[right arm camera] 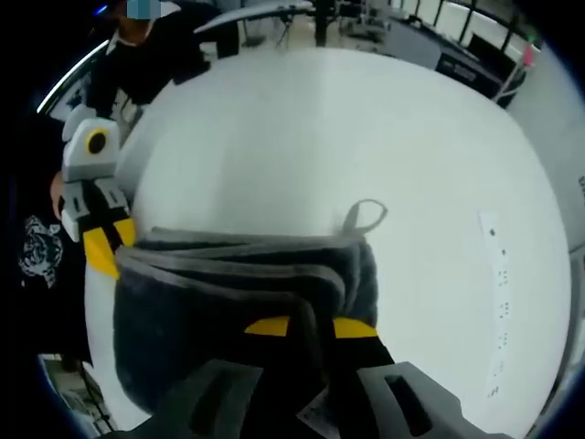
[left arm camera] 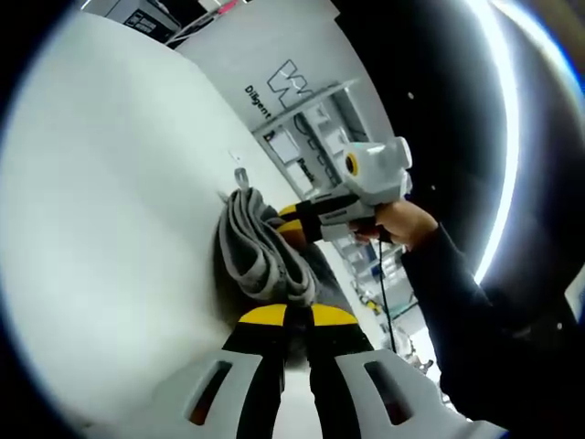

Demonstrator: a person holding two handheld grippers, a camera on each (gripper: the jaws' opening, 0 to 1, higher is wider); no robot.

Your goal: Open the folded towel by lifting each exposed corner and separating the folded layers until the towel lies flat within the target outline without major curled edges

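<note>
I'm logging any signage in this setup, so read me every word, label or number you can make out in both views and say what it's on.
"Diligent", partly cut off, beside a large outlined "W" logo: on the white wall panel in the left gripper view.
Papers on the shelf below it: too small to read.
White strip with dark marks on the table in the right gripper view: too blurred to read.
Towel: no readable text.

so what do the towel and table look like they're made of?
Towel: grey, thick soft pile, likely terry or microfibre; plump rounded folds, sewn hanging loop. Table: smooth matte white, probably laminate or painted board; even, seamless, soft glare.
</note>
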